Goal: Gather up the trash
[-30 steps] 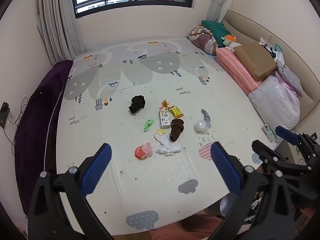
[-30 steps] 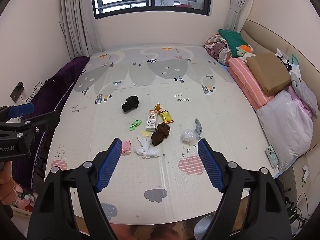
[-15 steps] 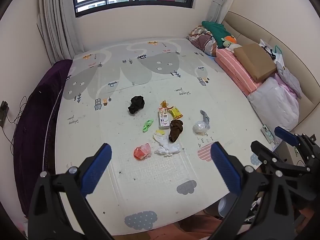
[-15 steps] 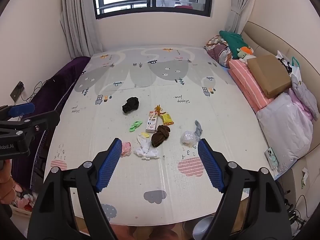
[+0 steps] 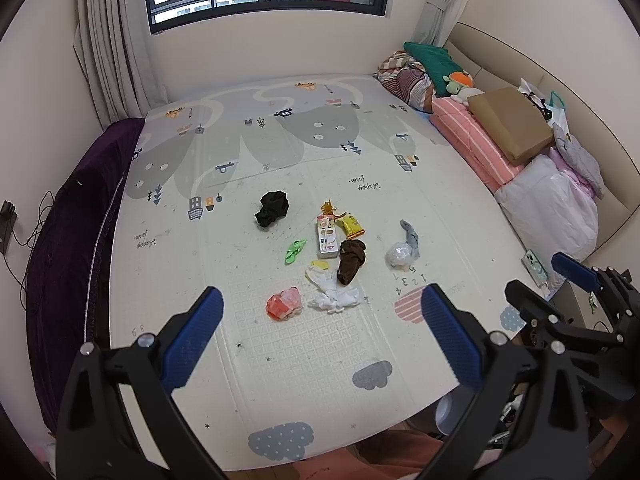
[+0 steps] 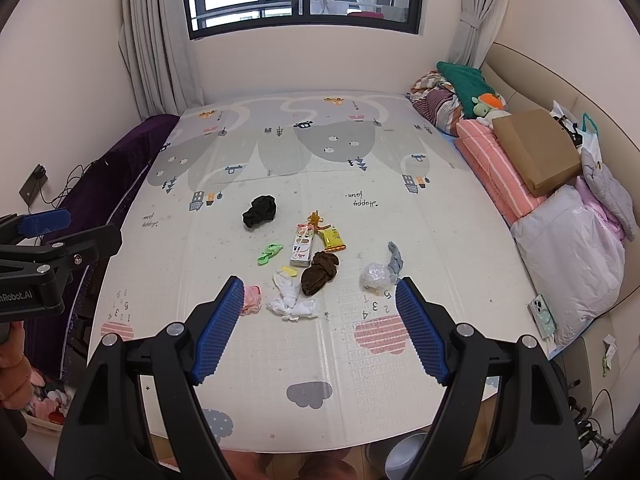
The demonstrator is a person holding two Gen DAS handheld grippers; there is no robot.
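Both tongs released, nothing held: left gripper [image 5: 320,332] and right gripper [image 6: 318,326] hang with jaws spread wide above the near edge of the play mat [image 6: 400,420], well short of the litter.

Trash sits in one loose cluster around the mat's middle, well clear of every edge.
- Nearest: pink crumpled wrapper [image 5: 284,303] and white crumpled tissue [image 5: 334,296], just beside each other. Both look light and soft; they should crush under the pads, so pinching the highest fold looks best.
- Brown wad [image 5: 351,260] touches the tissue's far side. Looks limp, cloth-like; take it at the bulk.
- Clear plastic ball [image 5: 398,255], toward the right edge side, with a grey scrap [image 5: 410,236] touching it. Film is likely slippery and springy.
- Green scrap [image 5: 295,250]: thin, flat, hard to get under.
- Small carton [image 5: 326,236]: stiff; grip across the narrow sides.
- Yellow packet [image 5: 351,226] and black wad [image 5: 273,209] lie farthest.

Open mat all round the cluster. Bedding [image 6: 496,168] lines the right edge, purple cloth [image 5: 68,240] the left.
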